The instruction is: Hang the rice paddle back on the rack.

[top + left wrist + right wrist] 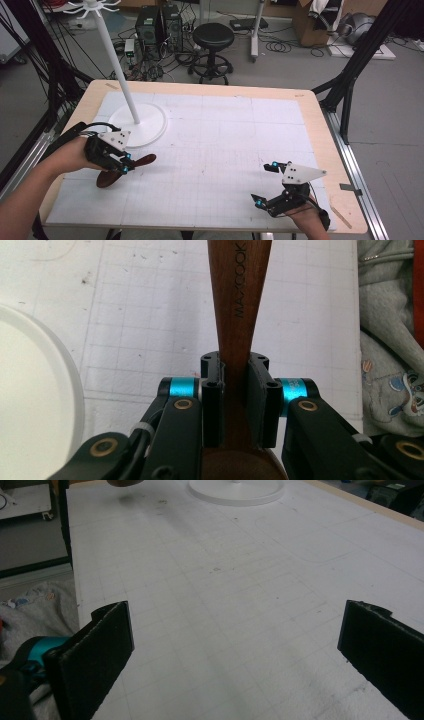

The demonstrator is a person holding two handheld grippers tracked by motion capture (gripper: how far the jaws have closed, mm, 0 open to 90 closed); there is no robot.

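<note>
Left gripper (235, 390): nearest the lens in the left gripper view. Both black jaws are clamped against the narrow neck of a wooden spoon (240, 300), one on each side. The handle, stamped MAXCOOK, runs straight up and away from the jaws; the dark bowl end sits below them at the frame's bottom edge.

Wooden spoon, high view (142, 161): held at the table's left front, just in front of the stand's base. One brown end sticks out to the right of the left gripper (125, 164), the other hangs below the hand. Whether it touches the mat cannot be told; it appears lifted a little.

White stand (116, 60): tall thin pole on a round flat base (150, 131), with a ring of hooks at the top. Base rests on the white gridded mat (225, 150).

Right gripper (265, 184): low at the right front, well apart from the spoon. Jaws stand wide apart with nothing between them; in the right gripper view only bare mat (225, 605) lies between the two pads (100, 640).

Step in hand, as judged: spoon secured and being carried, probably toward the stand's hooks.

Next move, as judged: raise the spoon to hook height and line up the handle end with a hook. The free right gripper could steady the stand.
</note>
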